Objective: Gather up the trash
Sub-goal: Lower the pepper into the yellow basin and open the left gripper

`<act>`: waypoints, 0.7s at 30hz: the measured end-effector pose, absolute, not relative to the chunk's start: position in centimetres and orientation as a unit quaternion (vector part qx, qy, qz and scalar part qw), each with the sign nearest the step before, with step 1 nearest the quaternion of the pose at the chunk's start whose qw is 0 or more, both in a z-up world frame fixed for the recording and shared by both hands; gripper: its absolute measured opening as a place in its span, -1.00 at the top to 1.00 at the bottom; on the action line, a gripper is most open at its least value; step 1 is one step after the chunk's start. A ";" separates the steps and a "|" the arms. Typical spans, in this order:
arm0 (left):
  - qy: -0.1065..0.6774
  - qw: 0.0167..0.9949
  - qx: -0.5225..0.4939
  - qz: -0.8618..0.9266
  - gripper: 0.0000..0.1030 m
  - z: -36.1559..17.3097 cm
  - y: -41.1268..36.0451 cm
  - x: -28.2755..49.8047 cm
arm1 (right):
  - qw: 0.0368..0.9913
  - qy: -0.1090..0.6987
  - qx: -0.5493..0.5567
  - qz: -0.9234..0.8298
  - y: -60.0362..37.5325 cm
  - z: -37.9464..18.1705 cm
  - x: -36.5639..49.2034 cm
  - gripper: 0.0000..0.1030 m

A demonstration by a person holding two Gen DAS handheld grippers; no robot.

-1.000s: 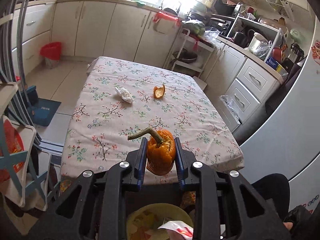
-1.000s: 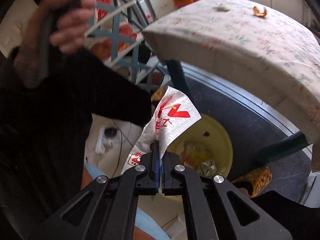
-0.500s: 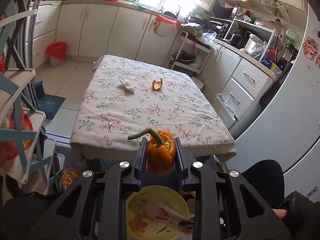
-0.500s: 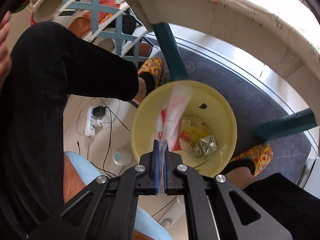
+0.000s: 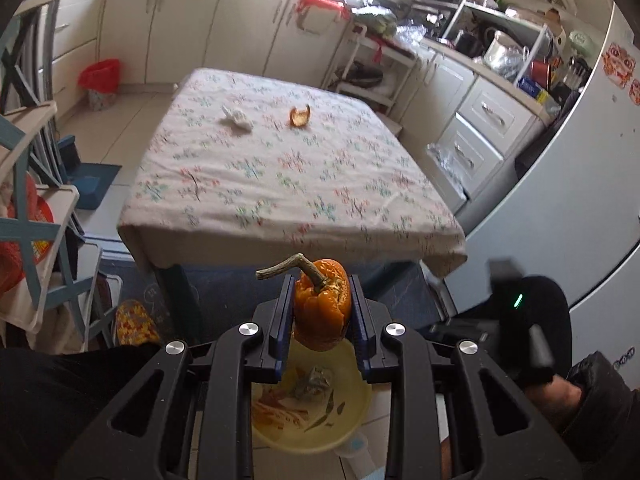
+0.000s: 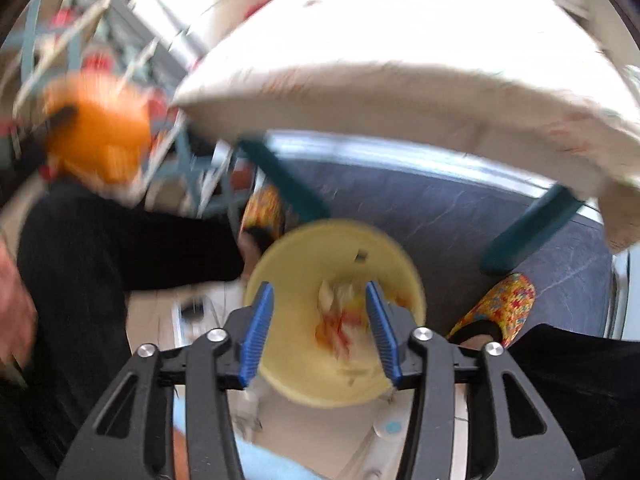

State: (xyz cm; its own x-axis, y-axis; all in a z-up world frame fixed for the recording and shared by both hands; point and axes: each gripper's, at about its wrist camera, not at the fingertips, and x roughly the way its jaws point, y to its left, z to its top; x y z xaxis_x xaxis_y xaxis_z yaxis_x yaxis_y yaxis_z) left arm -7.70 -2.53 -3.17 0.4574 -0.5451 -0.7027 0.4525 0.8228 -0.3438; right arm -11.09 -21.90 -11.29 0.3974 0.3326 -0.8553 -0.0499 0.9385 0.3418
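- Between our left gripper's point(image 5: 322, 312) pads sits the orange pepper scrap point(image 5: 322, 307), clamped, stem tilted up and to the left.
- Directly below it we see the yellow bin point(image 5: 352, 416); the coming move, we judge, turns on this vertical line-up: a release drops the scrap in.
- Over the same bin our right gripper point(image 6: 318, 330) stands with jaws apart and empty.
- Compared with half a second earlier, the wrapper point(image 6: 340, 324) has left the right gripper and lies in the bin.
- Farther out, on the table point(image 5: 280, 184), we note a tissue point(image 5: 237, 117) and a peel point(image 5: 300, 116).
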 end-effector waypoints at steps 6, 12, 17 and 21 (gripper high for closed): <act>0.479 0.823 -0.014 -0.306 0.53 -6.1 -5.6 -8.3 | 0.860 0.462 0.210 0.052 -26.0 -9.0 -11.7 -0.11; 0.526 0.788 0.024 -0.319 0.53 -9.2 -8.0 -8.8 | 0.868 0.425 0.255 0.023 -28.2 -8.2 -11.9 -0.13; 0.557 0.762 0.057 -0.325 0.52 -11.5 -9.7 -9.3 | 0.870 0.414 0.268 0.019 -28.7 -7.7 -12.0 -0.14; 0.574 0.749 0.074 -0.323 0.50 -12.8 -10.4 -9.4 | 0.874 0.400 0.276 0.017 -29.1 -7.3 -12.2 -0.17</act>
